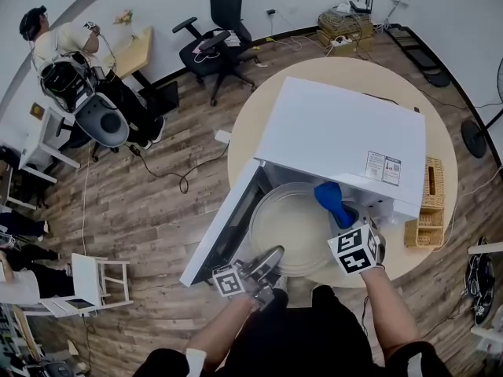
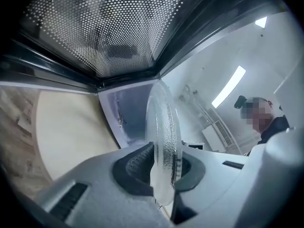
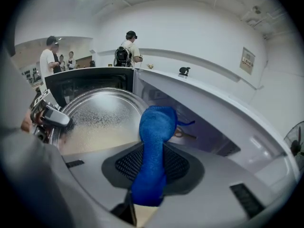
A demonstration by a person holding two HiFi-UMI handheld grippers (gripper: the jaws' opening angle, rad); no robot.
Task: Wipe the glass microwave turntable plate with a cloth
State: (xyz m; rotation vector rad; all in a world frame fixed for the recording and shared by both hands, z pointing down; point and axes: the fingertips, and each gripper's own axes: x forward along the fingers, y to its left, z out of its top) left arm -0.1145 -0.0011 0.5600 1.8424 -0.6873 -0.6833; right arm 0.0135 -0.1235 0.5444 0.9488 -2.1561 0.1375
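Glass is what the left gripper is closed on: its fingers are pressed against both faces of the plate at the near rim, and from the left gripper view the plate is seen edge-on between the pads. The plate is held at the open mouth of the white microwave, between the swung-open door on the left and the right gripper. The door's perforated screen is seen above the plate from the left gripper.

A blue cloth is pinched by the right gripper. Its fingers are closed on the lower part of the cloth, and the free end sticks out forward as a rounded wad. This wad is placed over the far right part of the plate, beside the microwave's inner wall; whether it touches the glass cannot be told.

The microwave is set on a round tan surface, with a wicker basket just beside it on the right. Beyond the surface, on the wood floor, a black chair and a seated person are seen, well apart from the work.
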